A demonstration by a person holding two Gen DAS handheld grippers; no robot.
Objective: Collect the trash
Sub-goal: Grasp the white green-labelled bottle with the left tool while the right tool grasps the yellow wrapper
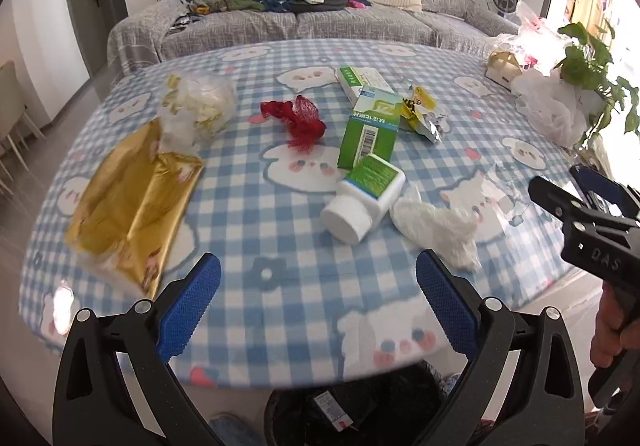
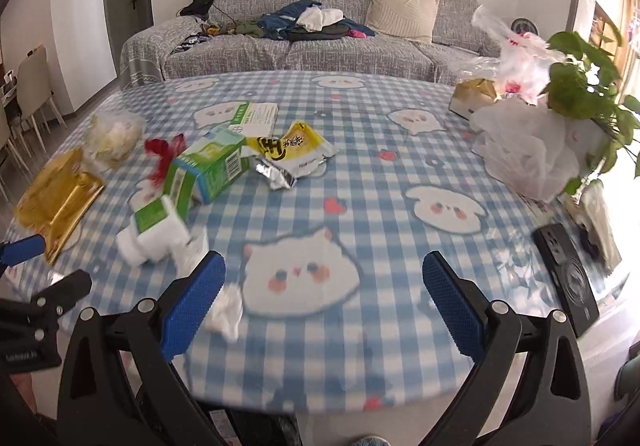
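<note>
LEFT WRIST VIEW
- Left gripper: jaws wide, nothing between, hovering over near edge of counter
- Trash on counter, all loose: gold foil bag at left; clear bag of scraps behind it; red mesh mid; green carton w/ white bottle touching its near end; white box behind; yellow snack wrapper beside carton; crumpled tissue nearest the gripper, to its right
- Right gripper enters at right edge, seen side-on
- Only this view: black bin under counter edge, directly below the gripper; hand on right tool

RIGHT WRIST VIEW
- Right gripper: jaws wide, empty, over bare cloth
- Tissue just beside its left finger, outside the jaws
- Only this view: black flat device at right counter edge; plastic bags and potted plant seen more fully

RISKS (judgement)
- Tissue is soft and thin: a shallow pinch may tear off a bit or snag the cloth instead
- Bottle is round and lying down: a nudge could roll it off the near edge
- Foil and wrapper are slick, may slip out over the floor before reaching the bin
- Both grippers crowd the tissue/bottle area: clash likely if both go in together
- Black device isn't trash; sweep to the right could knock it off
</note>
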